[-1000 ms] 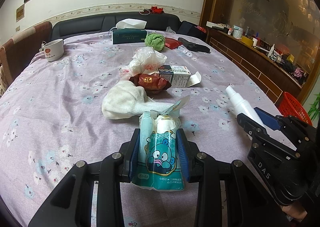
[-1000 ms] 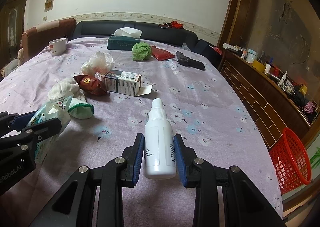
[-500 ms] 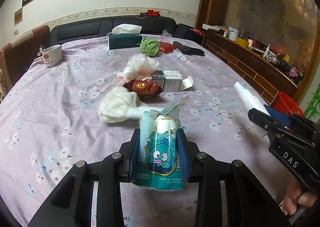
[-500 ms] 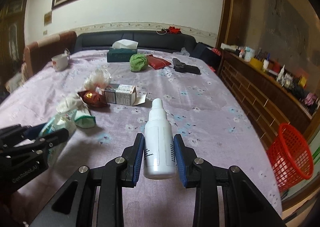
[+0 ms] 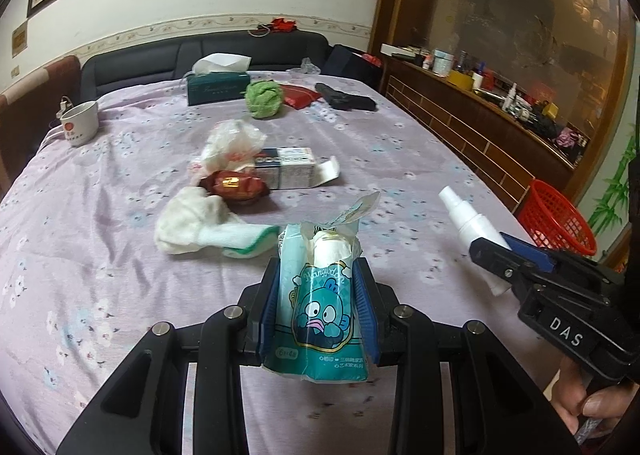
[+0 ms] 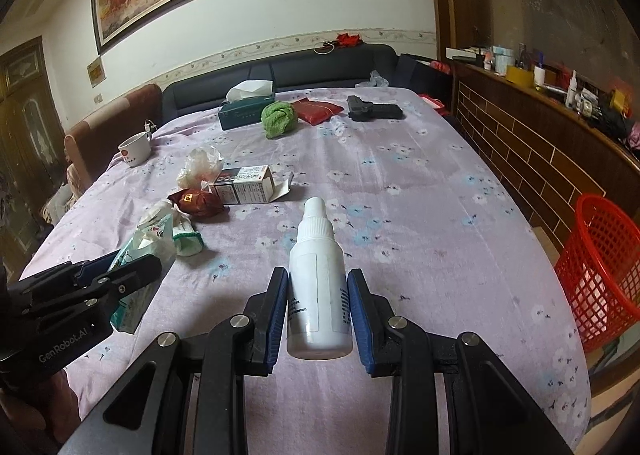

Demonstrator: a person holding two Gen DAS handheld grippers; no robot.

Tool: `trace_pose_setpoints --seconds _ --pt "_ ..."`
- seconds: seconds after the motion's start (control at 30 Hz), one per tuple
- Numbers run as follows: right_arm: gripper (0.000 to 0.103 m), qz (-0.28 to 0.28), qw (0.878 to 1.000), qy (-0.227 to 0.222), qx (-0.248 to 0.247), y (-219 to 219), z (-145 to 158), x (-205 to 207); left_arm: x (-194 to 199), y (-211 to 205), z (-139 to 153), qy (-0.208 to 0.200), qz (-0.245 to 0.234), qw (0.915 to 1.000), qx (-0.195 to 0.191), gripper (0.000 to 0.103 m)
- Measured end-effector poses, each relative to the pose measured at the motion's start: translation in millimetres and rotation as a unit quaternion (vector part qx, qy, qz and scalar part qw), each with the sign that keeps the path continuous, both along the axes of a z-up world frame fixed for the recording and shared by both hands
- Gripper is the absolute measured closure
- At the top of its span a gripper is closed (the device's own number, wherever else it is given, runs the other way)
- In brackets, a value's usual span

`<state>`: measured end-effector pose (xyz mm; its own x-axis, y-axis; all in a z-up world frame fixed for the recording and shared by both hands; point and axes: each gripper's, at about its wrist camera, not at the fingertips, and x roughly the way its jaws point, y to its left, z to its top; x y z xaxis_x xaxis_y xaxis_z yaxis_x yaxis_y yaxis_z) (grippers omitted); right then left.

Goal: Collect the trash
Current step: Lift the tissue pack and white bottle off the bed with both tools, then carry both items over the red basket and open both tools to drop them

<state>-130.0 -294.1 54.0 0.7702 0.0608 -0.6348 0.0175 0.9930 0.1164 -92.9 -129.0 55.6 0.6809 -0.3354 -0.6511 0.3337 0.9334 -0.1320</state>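
Note:
My left gripper (image 5: 318, 271) is shut on a teal tissue pack (image 5: 322, 307) with a cartoon face, held above the table. My right gripper (image 6: 318, 283) is shut on a white plastic bottle (image 6: 318, 287); it also shows in the left wrist view (image 5: 472, 231). A red mesh basket (image 6: 600, 275) stands on the floor past the table's right edge. On the table lie a white cloth (image 5: 196, 227), a brown snack wrapper (image 5: 236, 185), a crumpled plastic bag (image 5: 232, 147) and an open carton (image 5: 292, 167).
The table has a purple flowered cloth (image 6: 420, 191). At the back are a white mug (image 5: 80, 123), a green tissue box (image 5: 218, 85), a green cloth ball (image 5: 264, 99), a red pouch (image 5: 300, 95) and a black object (image 5: 346, 101). A wooden sideboard (image 6: 540, 135) runs along the right.
Both grippers have risen and pulled back from the table with their loads. The red basket shows more fully at the right in both views.

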Motion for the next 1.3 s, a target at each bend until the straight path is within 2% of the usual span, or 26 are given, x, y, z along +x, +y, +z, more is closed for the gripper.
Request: trace_pose_setpoints --seconds 0.53,0.87,0.97,1.1,1.3 --pt "0.070 -0.022 0.998 -0.033 0.039 -39 18 -49 -39 -46 20 -0.013 -0.040 0.9990 0.013 0.070" --pt "0.070 -0.041 0.997 -0.034 0.050 -59 18 -48 -22 -72 20 0.006 -0.072 0.9972 0.016 0.070" --pt "0.070 -0.059 0.996 -0.037 0.063 -80 20 -50 -18 -102 28 0.000 -0.101 0.9945 0.025 0.070" --pt "0.070 -0.107 0.991 -0.052 0.068 -125 28 -63 -14 -150 39 0.004 -0.152 0.9882 0.018 0.069" --pt "0.070 -0.210 0.972 -0.070 0.077 -226 43 -87 -9 -249 49 0.030 -0.244 0.9694 -0.002 0.068"
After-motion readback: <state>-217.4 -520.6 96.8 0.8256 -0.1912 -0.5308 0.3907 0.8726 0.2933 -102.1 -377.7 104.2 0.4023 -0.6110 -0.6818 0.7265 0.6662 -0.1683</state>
